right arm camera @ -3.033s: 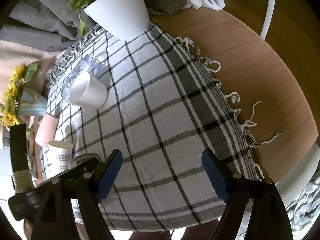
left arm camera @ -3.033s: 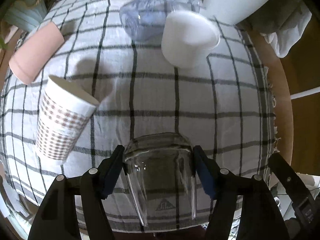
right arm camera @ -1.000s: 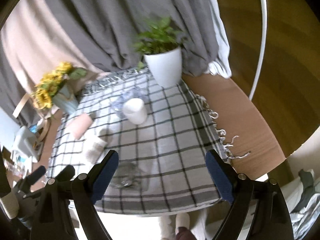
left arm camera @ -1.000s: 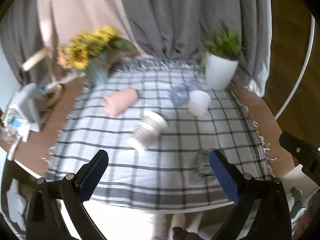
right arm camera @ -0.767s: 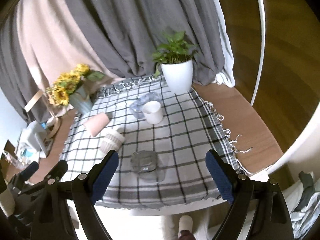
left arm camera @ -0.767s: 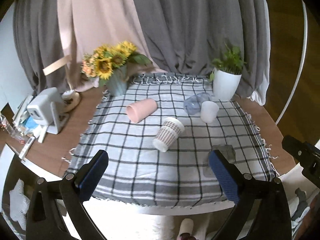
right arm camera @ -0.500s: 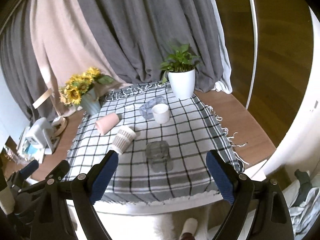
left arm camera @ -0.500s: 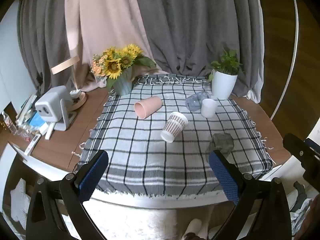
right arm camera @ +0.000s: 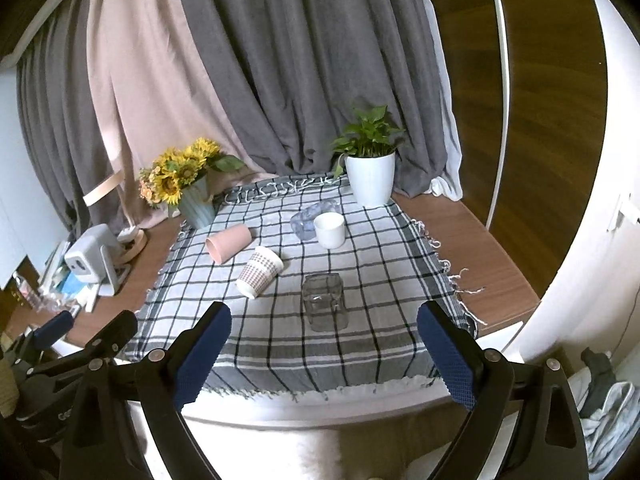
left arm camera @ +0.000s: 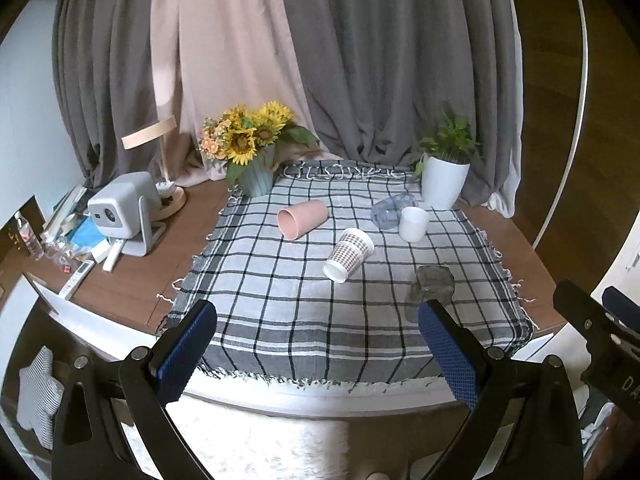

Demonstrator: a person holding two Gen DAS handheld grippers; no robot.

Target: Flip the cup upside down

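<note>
Glass cup (right arm camera: 325,302) standing on the checked cloth (right arm camera: 372,248), ahead of the right gripper (right arm camera: 322,354). Left gripper (left arm camera: 316,350) farther off. Both jaws spread wide, holding nothing.

- sunflowers in a blue-grey vase (left arm camera: 256,176) stand at the far left corner of the checked cloth (left arm camera: 280,300), before the curtains (left arm camera: 360,60).
- a potted plant (right arm camera: 370,180) in a white pot stands at the far right corner.
- a grey projector (left arm camera: 120,212) sits on the bare desk (left arm camera: 132,284) left of the cloth, near a wooden lamp (left arm camera: 160,168).
- a white remote (left arm camera: 76,280) lies near the desk's front edge.
</note>
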